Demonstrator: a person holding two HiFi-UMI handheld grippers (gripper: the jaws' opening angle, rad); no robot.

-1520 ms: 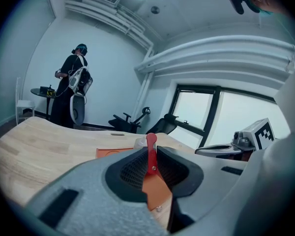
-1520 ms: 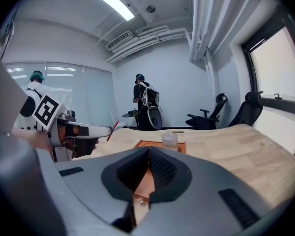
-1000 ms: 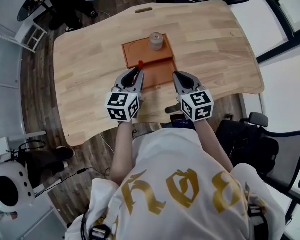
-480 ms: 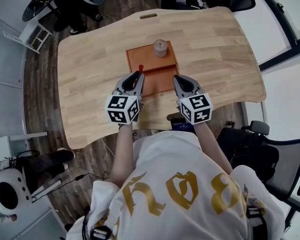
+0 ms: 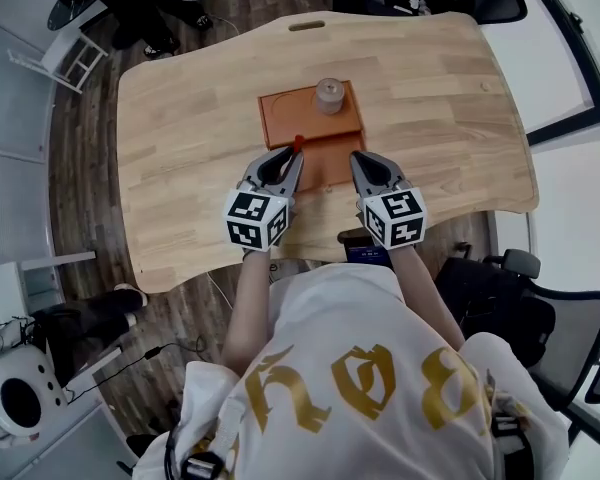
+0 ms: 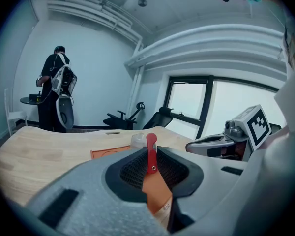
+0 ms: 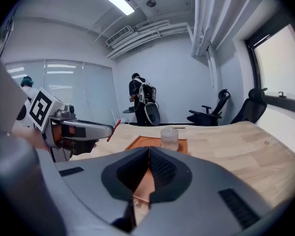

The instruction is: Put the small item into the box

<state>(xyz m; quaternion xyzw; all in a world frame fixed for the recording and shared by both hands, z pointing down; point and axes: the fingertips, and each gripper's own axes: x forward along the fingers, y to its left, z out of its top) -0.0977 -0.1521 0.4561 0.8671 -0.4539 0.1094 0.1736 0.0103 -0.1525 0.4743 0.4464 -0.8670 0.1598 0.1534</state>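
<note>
Grips the small red item (image 6: 151, 150) upright in the left tool (image 5: 290, 158), over the near half of the box (image 5: 283, 120) on the tabletop (image 5: 180, 148). Holds the right tool (image 5: 359, 161) clenched, empty, over that same half.

The pale jar (image 5: 329, 95) is the only upright obstacle on the orange box (image 5: 285, 118). It stands on the far part, at about 1 o'clock from the left gripper (image 5: 288, 158), which is clamped on the small red item (image 5: 298, 144), and at 11 o'clock from the right gripper (image 5: 367, 160), whose jaws are together. The box's far-left portion, at 12 o'clock from the left gripper, lies open. The grippers flank the box's near half with a gap between them, each barring the other's sideways path, while the wooden table (image 5: 180, 118) offers open passage at 9 and 3 o'clock of the box.
</note>
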